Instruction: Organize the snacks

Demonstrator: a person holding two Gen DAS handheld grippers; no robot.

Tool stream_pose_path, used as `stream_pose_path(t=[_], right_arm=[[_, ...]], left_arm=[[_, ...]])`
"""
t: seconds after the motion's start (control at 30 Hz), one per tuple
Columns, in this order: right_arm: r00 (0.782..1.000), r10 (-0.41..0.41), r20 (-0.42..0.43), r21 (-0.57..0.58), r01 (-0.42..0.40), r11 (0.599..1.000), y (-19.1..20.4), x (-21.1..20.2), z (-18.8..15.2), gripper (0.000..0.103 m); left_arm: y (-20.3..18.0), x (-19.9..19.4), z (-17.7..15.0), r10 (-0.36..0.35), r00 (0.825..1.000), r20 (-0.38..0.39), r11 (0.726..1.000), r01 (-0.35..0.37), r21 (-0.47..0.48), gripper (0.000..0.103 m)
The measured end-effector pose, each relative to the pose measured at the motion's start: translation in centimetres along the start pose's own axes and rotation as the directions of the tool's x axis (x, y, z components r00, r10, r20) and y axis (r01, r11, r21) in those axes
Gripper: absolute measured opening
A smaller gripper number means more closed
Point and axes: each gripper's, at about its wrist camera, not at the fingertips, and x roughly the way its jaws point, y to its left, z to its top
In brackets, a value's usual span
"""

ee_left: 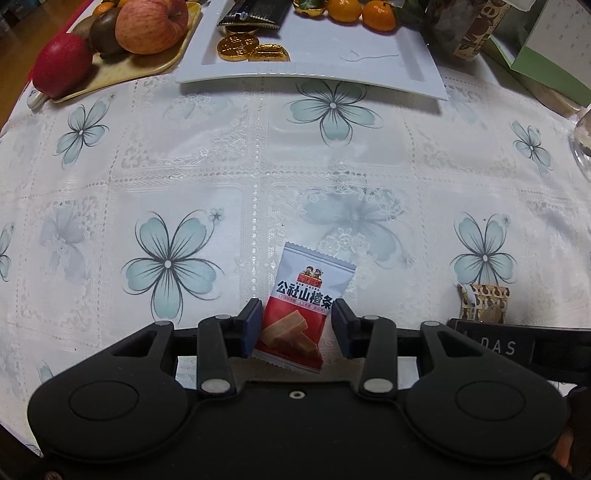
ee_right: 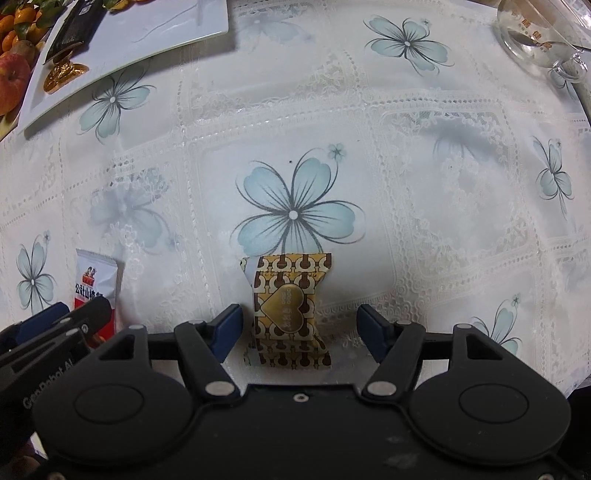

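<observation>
A white-and-red hawthorn snack packet (ee_left: 303, 295) lies flat on the flowered tablecloth. My left gripper (ee_left: 297, 321) points down over it, open. Its blue pads (ee_left: 253, 325) stand close beside the packet's two long edges, and the packet is not creased. To its right lies a gold-and-brown patterned candy (ee_right: 286, 306) with a heart label, also seen as the candy (ee_left: 484, 301) in the left wrist view. My right gripper (ee_right: 299, 325) straddles it, open, with a gap on each side. The right wrist view shows the packet (ee_right: 96, 277) and the left gripper (ee_right: 74, 314) at its left edge.
A white rectangular tray (ee_left: 369, 48) at the back holds gold foil coins (ee_left: 240, 46), a dark packet (ee_left: 255, 11) and mandarins (ee_left: 376, 14). A yellow fruit tray (ee_left: 122, 70) with apples sits left of it. Boxes (ee_left: 546, 48) and a glass vessel (ee_right: 535, 40) stand on the right.
</observation>
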Motion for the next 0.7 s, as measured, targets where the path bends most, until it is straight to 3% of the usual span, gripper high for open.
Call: stream_pose_path(t=[0.27, 0.43, 0.7], right_arm=[[1.000, -0.007, -0.006, -0.010, 0.007, 1.000, 0.1, 0.4, -0.1, 0.068], [1.000, 0.016, -0.009, -0.010, -0.016, 1.000, 0.0, 0.3, 0.0, 0.060], [1.000, 0.020, 0.000, -0.033, -0.020, 0.999, 0.1, -0.2, -0.2, 0.036]], left_arm=[[-0.1, 0.8, 0.0, 0.002, 1.000, -0.008, 1.000, -0.002, -0.013, 0.053], [-0.7, 1.2, -0.3, 0.027, 1.000, -0.010, 1.000, -0.027, 0.014, 0.056], [-1.2, 1.3, -0.5, 0.040, 0.999, -0.008, 0.999, -0.040, 0.023, 0.056]])
